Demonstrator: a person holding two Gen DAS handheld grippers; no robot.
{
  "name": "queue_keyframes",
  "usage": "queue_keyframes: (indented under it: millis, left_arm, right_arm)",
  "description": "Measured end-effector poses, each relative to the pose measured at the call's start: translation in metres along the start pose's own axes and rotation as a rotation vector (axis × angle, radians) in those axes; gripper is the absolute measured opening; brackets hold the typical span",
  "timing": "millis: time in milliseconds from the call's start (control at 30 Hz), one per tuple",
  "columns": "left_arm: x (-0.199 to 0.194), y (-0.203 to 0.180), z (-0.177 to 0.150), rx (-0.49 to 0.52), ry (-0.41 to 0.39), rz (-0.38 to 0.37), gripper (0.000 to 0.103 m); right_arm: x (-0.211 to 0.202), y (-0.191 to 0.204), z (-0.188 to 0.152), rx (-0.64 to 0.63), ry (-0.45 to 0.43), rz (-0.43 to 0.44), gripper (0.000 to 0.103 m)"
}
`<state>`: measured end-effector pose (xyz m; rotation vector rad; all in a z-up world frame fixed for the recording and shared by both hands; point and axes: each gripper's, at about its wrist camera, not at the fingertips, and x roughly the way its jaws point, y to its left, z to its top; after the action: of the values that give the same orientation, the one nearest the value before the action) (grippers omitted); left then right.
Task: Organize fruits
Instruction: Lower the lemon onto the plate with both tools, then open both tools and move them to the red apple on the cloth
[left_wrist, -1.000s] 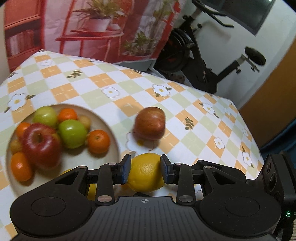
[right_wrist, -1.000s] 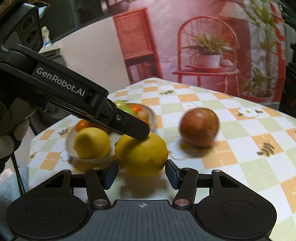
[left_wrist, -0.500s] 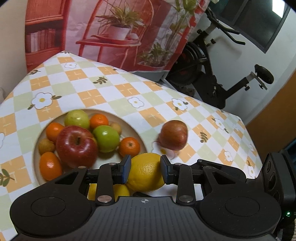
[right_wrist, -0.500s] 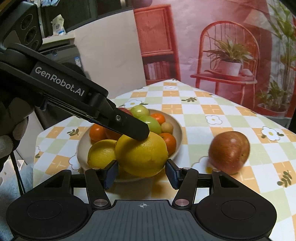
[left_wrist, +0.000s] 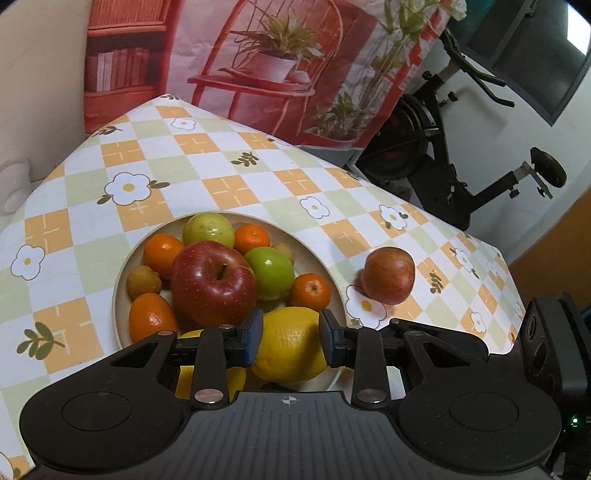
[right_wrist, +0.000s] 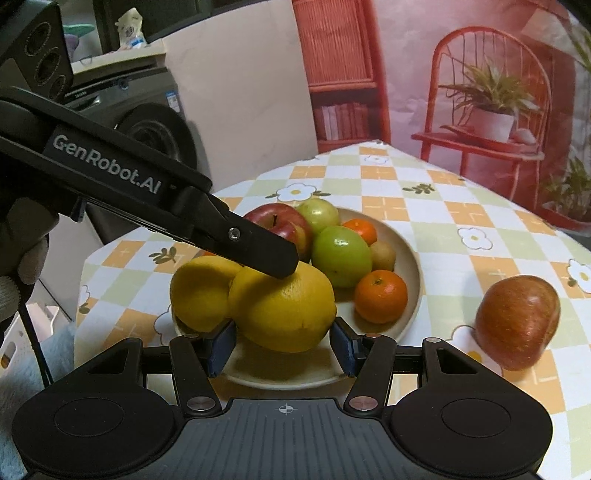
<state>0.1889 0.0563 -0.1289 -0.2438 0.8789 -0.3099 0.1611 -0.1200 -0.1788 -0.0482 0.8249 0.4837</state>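
Now lemon (left_wrist: 290, 345) over plate (left_wrist: 317, 258)

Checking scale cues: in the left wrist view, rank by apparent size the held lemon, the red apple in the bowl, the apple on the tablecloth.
1. Red apple in the bowl and held lemon: alike; lemon is nearer, partly hidden.
2. Apple on the tablecloth: smallest, farther off.

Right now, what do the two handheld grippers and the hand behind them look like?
Both grippers, left gripper and right gripper, are matte black with dark blue pads and silver pivot screws. White "GenRobot.AI" lettering marks the left one's side. A grey knit glove covers the hand.
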Motion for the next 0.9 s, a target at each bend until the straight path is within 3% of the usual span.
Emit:
queue_keyframes:
  millis: [500, 900]
  left_arm:
    - [0.010, 0.000, -0.001, 0.016, 0.013, 0.057, 0.034]
    - [0.009, -0.005, -0.001, 0.019, 0.003, 0.083, 0.034]
  right_arm:
    - [0.007, -0.002, -0.003, -0.001, 0.020, -0.029, 0.052]
    - [-0.028, -0.013, -0.013, -0.018, -0.070, -0.073, 0.054]
